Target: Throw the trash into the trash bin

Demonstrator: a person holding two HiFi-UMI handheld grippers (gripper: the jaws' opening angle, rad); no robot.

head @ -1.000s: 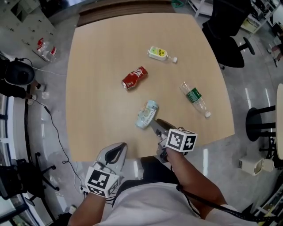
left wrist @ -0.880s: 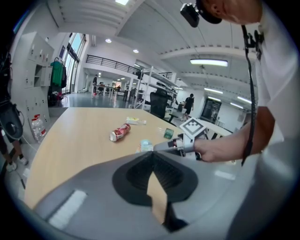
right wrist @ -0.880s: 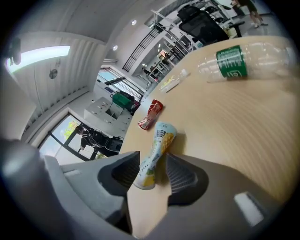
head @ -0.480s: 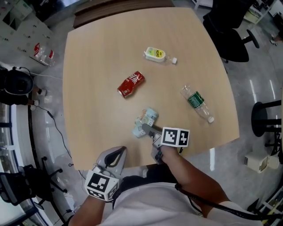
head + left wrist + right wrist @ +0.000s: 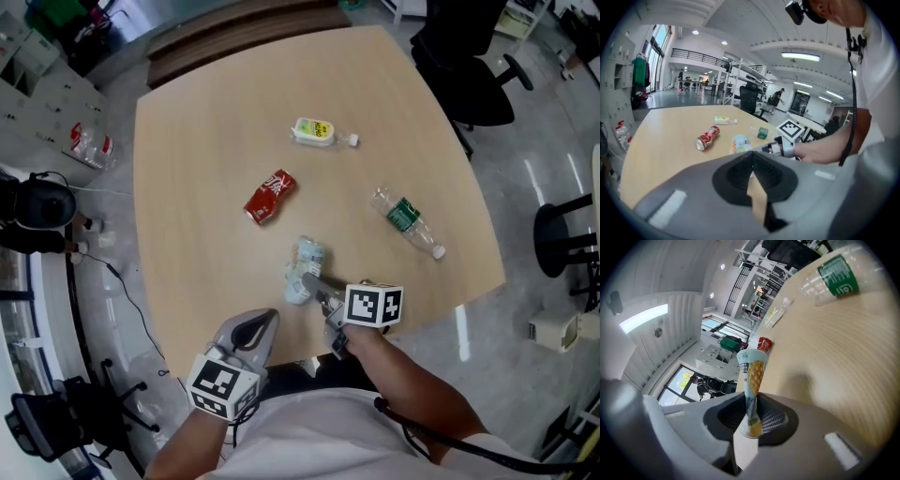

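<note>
Head view, two bottles [image 5: 323, 132] [image 5: 406, 216], one can [image 5: 269, 197], left claw [image 5: 260, 322] shut, right claw [image 5: 314, 284] clamping cup [image 5: 307, 258]

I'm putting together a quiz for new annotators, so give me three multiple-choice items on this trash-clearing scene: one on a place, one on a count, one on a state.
1. Which item lies farthest from the person on the wooden table?
A. crushed red can
B. green-labelled clear plastic bottle
C. yellow-labelled small clear bottle

2. How many pieces of trash are on the table, counting the gripped one?
A. two
B. four
C. six

3. What are the jaws of the right gripper doing?
A. pinching the crushed pale blue cup with the pineapple print
B. standing wide apart, empty
C. pinching the red can

Answers:
1. C: in the head view it lies beyond the can and the other bottle.
2. B: there are one can, two bottles and one cup.
3. A: the right gripper view shows the jaws, which have just been closing, squeezing the cup's flattened end.
</note>
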